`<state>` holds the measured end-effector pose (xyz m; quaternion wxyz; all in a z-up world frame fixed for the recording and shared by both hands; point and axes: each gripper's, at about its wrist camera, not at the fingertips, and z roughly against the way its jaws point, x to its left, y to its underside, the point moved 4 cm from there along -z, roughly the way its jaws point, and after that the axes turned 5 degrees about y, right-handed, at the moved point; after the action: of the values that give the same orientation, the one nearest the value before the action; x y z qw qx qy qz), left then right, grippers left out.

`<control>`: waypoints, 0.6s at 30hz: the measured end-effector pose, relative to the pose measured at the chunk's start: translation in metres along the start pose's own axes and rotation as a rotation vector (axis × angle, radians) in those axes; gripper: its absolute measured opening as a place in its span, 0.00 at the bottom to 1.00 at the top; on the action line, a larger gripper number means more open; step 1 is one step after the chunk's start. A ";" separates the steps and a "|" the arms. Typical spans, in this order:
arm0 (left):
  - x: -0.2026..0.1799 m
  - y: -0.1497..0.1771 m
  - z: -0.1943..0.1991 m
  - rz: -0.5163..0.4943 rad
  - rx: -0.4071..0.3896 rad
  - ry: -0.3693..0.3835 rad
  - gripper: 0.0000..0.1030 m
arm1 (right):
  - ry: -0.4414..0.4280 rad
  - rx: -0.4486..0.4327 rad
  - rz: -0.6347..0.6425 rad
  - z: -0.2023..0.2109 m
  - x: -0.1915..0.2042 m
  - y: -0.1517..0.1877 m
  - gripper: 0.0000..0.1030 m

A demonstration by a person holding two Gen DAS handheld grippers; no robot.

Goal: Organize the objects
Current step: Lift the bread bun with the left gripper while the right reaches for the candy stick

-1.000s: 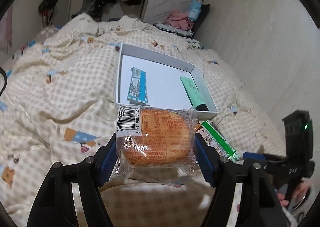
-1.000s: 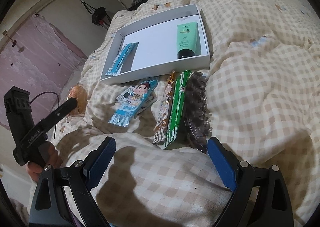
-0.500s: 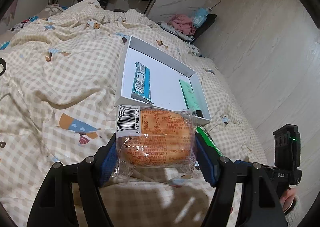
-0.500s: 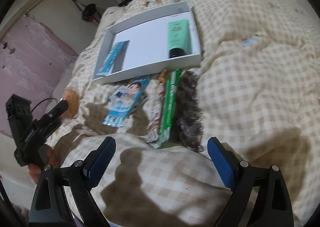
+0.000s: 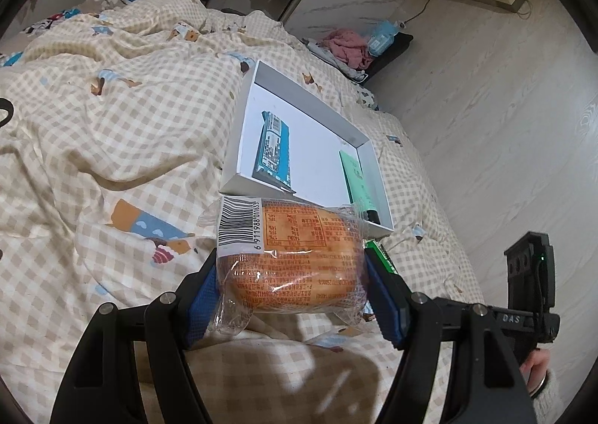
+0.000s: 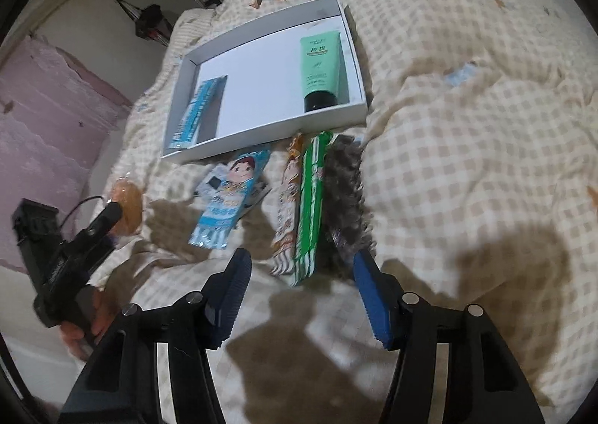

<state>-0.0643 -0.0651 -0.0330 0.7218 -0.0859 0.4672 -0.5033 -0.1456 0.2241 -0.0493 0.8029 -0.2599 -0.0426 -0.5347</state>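
Observation:
My left gripper (image 5: 291, 285) is shut on a wrapped bun (image 5: 299, 255), an orange bun in clear film with a barcode label, held above the checked bedspread just short of the white tray (image 5: 239, 147). In the tray lie a blue packet (image 5: 273, 151) and a green tube (image 5: 357, 177). My right gripper (image 6: 301, 270) hovers over the near ends of a brown snack stick (image 6: 287, 207) and a green stick pack (image 6: 312, 199). Its jaws are closing and the pads touch nothing. A blue cartoon packet (image 6: 228, 196) lies left of the sticks and a dark bristly item (image 6: 344, 192) right of them.
The right wrist view shows the tray (image 6: 261, 132) resting on the bedspread beyond the loose items, and the bun (image 6: 129, 203) at the far left. Folds of the quilt (image 6: 467, 125) rise on the right. Clothes and a bottle sit on a stand (image 5: 373, 46) past the bed.
The right gripper's jaws have narrowed over the snack sticks. The left gripper, still gripping the bun, has rolled and edged closer to the tray.

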 end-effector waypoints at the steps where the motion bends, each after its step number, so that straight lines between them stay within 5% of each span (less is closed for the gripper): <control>1: 0.001 0.000 0.000 0.002 0.000 0.001 0.73 | 0.004 0.001 0.008 -0.001 0.002 -0.003 0.58; 11: 0.004 0.001 0.000 0.028 0.003 0.017 0.73 | 0.085 0.042 0.036 -0.019 0.010 -0.011 0.58; 15: 0.004 0.001 -0.001 0.028 0.004 0.017 0.73 | 0.147 0.089 0.087 -0.033 0.015 -0.005 0.27; 16: 0.004 0.001 -0.001 0.028 0.004 0.017 0.73 | 0.162 0.098 0.097 -0.035 0.016 -0.003 0.13; 18: 0.004 0.001 -0.001 0.029 0.005 0.017 0.73 | 0.167 0.099 0.117 -0.037 0.019 -0.002 0.08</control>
<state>-0.0641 -0.0678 -0.0362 0.7253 -0.0729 0.4733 -0.4947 -0.1475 0.1908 -0.0739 0.8453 -0.1766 0.0134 -0.5041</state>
